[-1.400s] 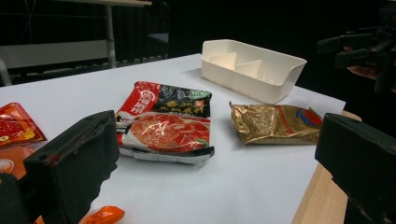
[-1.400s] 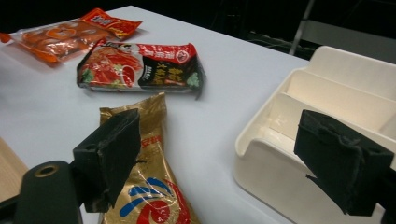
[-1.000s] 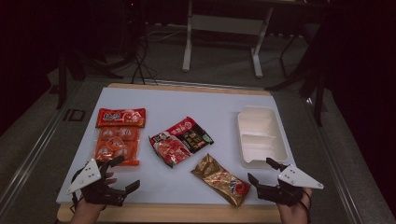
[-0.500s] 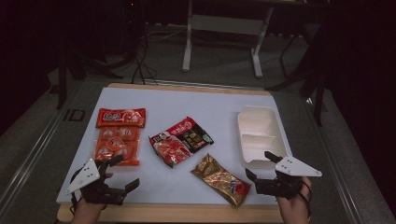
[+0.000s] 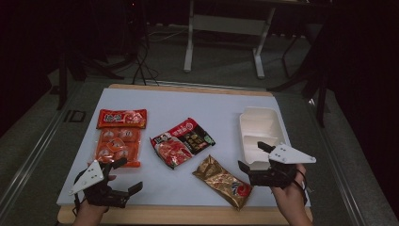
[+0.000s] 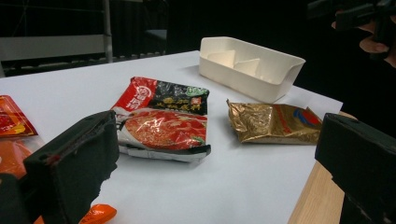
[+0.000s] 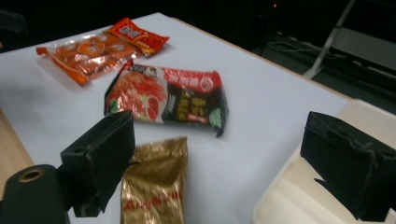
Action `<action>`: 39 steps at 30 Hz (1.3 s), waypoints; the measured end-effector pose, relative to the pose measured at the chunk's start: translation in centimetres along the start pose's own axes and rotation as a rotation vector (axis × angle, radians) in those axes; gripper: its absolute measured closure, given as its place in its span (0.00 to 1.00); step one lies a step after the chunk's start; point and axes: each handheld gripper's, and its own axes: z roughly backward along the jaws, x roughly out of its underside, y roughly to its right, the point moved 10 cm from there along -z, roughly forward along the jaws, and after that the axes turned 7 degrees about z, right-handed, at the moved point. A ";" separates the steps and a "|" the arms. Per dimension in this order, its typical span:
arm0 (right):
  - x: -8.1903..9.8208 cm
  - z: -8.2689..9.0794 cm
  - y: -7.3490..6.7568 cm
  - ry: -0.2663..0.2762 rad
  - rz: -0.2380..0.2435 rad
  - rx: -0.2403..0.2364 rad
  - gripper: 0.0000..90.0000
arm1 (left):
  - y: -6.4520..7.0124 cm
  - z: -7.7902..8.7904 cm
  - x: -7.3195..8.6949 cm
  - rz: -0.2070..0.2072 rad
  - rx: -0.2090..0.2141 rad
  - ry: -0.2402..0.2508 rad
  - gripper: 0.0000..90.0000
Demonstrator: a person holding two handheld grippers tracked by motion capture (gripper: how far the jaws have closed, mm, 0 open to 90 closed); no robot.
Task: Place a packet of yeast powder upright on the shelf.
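Observation:
My left gripper [image 5: 123,175] stands open at the table's front left corner, beside an orange pack of round snacks [image 5: 117,147]. My right gripper [image 5: 251,157] is open too, low over the front right, between a gold foil packet [image 5: 223,181] and a white divided tray [image 5: 259,133]. A red and black noodle pack [image 5: 181,141] lies mid-table. In the left gripper view the noodle pack [image 6: 163,119], gold packet [image 6: 273,122] and tray [image 6: 250,67] lie ahead of the jaws. In the right gripper view the gold packet [image 7: 156,186] sits between the spread jaws, the tray [image 7: 299,196] under the right one.
A red flat snack pack [image 5: 121,118] lies at the back left of the white table top [image 5: 197,103]. A wooden edge [image 5: 188,214] runs along the front. Beyond the table are a dark floor, cables and a metal stand [image 5: 223,28].
My right gripper has moved left and forward from the front right corner to the tray's near end, beside the gold packet. The left gripper has hardly shifted.

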 end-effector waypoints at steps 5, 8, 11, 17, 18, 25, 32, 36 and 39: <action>-1.3 -1.8 -1.2 -0.009 0.001 -0.076 0.10 | 0.0 -0.1 0.1 0.002 0.000 -0.007 0.00; -1.4 -2.4 -1.5 -0.023 -0.002 -0.096 0.11 | 0.1 -0.1 0.2 -0.006 0.000 -0.014 0.00; -1.6 -3.8 -1.6 -0.043 0.022 -0.113 0.11 | 0.1 -0.2 0.3 -0.005 -0.001 -0.017 0.00; -1.7 -5.7 -2.0 -0.067 0.026 -0.144 0.14 | 0.0 -0.2 0.2 0.008 0.005 -0.015 0.00; -1.7 -5.7 -2.0 -0.067 0.026 -0.144 0.14 | 0.1 -0.2 0.3 0.009 0.004 -0.018 0.00; -1.0 -8.3 -2.7 -0.118 0.014 -0.196 0.16 | 0.1 -0.1 0.3 0.004 0.004 -0.019 0.00; 0.4 -10.6 -3.2 -0.179 -0.008 -0.230 0.20 | 0.0 -0.1 0.3 0.009 0.004 -0.019 0.00; 1.9 -11.9 -3.6 -0.236 -0.028 -0.254 0.24 | 0.0 -0.2 0.4 0.008 0.004 -0.024 0.00; 2.7 -12.5 -3.7 -0.266 -0.032 -0.259 0.25 | 0.0 -0.1 0.4 0.008 0.004 -0.024 0.00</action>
